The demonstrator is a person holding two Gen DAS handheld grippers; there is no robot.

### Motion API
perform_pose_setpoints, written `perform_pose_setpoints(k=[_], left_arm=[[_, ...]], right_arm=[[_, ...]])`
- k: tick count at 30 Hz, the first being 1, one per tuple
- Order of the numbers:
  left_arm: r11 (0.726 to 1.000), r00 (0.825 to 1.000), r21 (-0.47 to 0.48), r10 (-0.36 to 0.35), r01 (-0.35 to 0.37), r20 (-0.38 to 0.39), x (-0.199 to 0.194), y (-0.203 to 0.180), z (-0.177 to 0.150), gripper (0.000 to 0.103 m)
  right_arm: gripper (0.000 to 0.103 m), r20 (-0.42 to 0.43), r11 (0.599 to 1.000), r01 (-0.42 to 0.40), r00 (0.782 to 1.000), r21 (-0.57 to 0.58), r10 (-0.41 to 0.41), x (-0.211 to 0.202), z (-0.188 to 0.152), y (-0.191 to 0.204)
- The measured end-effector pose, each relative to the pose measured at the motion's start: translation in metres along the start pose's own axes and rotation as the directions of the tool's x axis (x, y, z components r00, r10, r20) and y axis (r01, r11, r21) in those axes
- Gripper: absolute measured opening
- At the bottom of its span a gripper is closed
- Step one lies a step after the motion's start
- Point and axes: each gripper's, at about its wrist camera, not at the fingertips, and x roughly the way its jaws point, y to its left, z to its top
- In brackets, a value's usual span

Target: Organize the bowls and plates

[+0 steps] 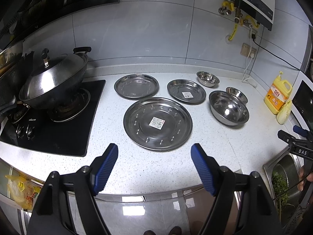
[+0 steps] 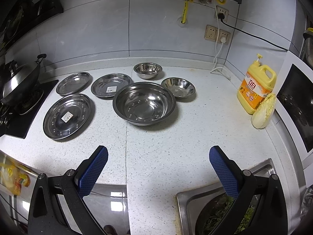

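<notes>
Both the left gripper point(image 1: 154, 152) and the right gripper point(image 2: 158, 154) hang spread and empty over the counter's point(image 2: 156, 137) front edge, while three plates point(image 1: 158, 123) and three bowls point(image 2: 144, 102) sit separately mid-counter, toward the back wall.

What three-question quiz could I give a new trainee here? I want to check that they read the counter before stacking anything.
1. How many steel plates lie on the counter?
2. True or false: the large bowl already holds a smaller bowl.
3. Which gripper is shut: left, right, or neither?

Key: 1. Three, including the large plate. 2. False; it is empty. 3. Neither; both are open.
</notes>
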Motion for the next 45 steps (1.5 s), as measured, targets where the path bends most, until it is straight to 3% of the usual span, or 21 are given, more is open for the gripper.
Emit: perform_pose_setpoints(k=[7, 13, 24, 30, 37, 41, 45], left_arm=[[1.000, 1.000, -0.011, 0.015, -0.015, -0.014, 0.003, 0.003, 0.001, 0.076], [0.999, 0.999, 0.001, 0.041, -0.041, -0.034, 0.008, -0.001, 0.005, 0.076], [0.997, 0.995, -0.021, 0.076, -0.077, -0.064, 0.038, 0.002, 0.021, 0.076], [0.993, 0.992, -0.077, 0.076, -0.084, -0.104, 0.075, 0.025, 0.036, 0.076], [0.989, 0.979, -0.128, 0.044, -0.070, -0.200, 0.151, 0.058, 0.055, 0.076], [0.990, 0.967, -0.133, 0.014, -0.049, -0.255, 0.195, 0.072, 0.059, 0.076], [0.991, 0.953, -0.134, -0.023, -0.018, -0.303, 0.227, 0.083, 0.061, 0.076]], right_arm=[[0.102, -0.004, 0.999, -0.034, 0.999, -0.026, 0.034, 0.005, 0.000, 0.014], [0.102, -0.002, 0.989, -0.111, 0.994, -0.094, 0.112, 0.014, 0.002, 0.042], [0.102, -0.042, 0.931, -0.303, 0.953, -0.204, 0.301, 0.052, 0.009, 0.115], [0.102, -0.116, 0.892, -0.396, 0.918, -0.217, 0.379, 0.095, 0.015, 0.151], [0.102, -0.208, 0.869, -0.449, 0.888, -0.207, 0.409, 0.147, 0.031, 0.193], [0.102, -0.266, 0.870, -0.460, 0.874, -0.178, 0.407, 0.173, 0.038, 0.208], [0.102, -0.298, 0.886, -0.440, 0.874, -0.145, 0.385, 0.192, 0.047, 0.215]])
